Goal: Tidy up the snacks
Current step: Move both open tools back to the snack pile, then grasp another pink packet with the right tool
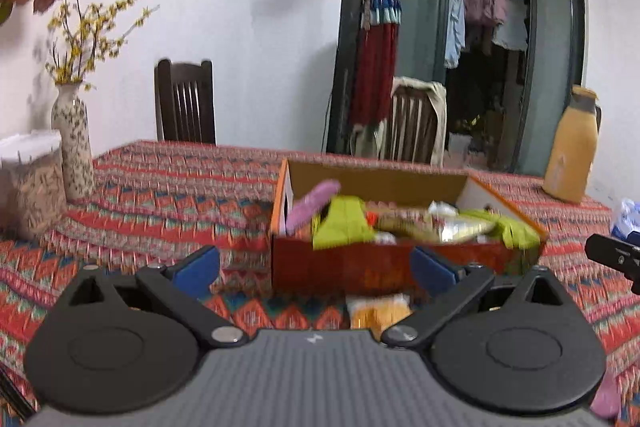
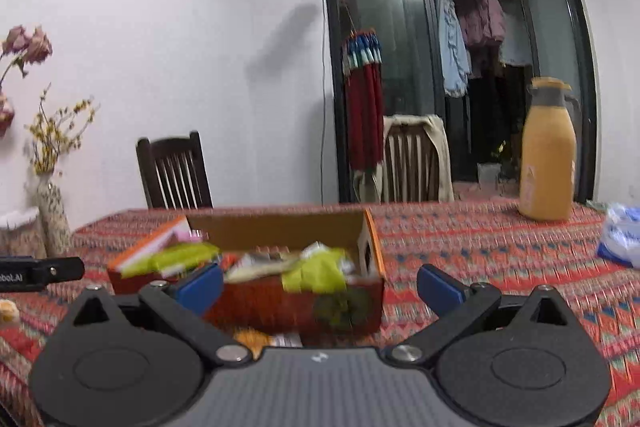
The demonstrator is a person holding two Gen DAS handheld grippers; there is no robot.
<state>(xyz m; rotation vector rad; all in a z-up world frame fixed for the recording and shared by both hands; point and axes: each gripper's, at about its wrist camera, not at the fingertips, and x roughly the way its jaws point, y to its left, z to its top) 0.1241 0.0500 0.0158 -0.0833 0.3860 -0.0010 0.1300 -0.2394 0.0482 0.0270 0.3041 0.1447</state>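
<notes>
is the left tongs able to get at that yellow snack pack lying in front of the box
Probably yes. The left tongs are open and hold nothing, and the yellow snack pack lies on the tablecloth just below them, in front of the box. Nothing sits between them; the box wall behind may crowd the far finger.

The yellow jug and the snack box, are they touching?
Apart. The right wrist view shows the yellow jug far behind the snack box, bare tablecloth between them.
</notes>
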